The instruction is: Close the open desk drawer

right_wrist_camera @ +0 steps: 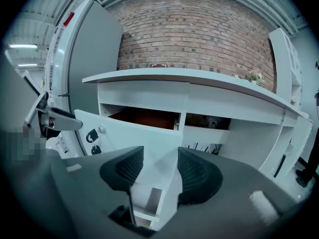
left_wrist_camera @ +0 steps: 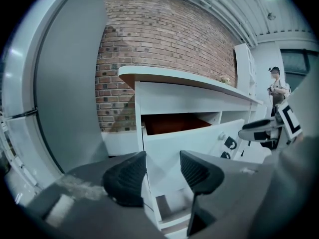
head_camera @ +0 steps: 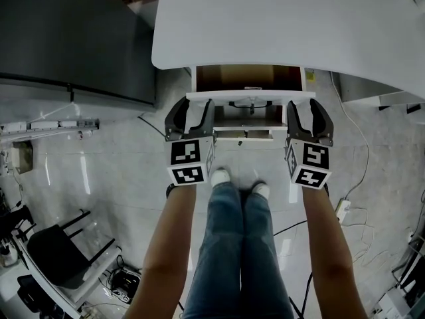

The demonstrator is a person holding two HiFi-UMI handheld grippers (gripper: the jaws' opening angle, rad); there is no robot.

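Observation:
Under the white desk top (head_camera: 279,25) the drawer (head_camera: 251,96) stands pulled out, its brown inside showing. My left gripper (head_camera: 191,105) is at the left end of the white drawer front, my right gripper (head_camera: 309,105) at the right end. In the left gripper view the drawer's (left_wrist_camera: 184,138) left corner stands between the open jaws of the left gripper (left_wrist_camera: 163,171). In the right gripper view the drawer's (right_wrist_camera: 134,133) right corner sits between the spread jaws of the right gripper (right_wrist_camera: 157,171). Neither pair of pads visibly presses on it. A lock knob (right_wrist_camera: 101,129) shows on the front.
A tall grey cabinet (head_camera: 73,38) stands left of the desk. A black chair (head_camera: 60,251) is at lower left. Cables and a power strip (head_camera: 342,208) lie on the floor at right. My legs (head_camera: 229,244) are below the drawer. A person (left_wrist_camera: 275,86) stands far off.

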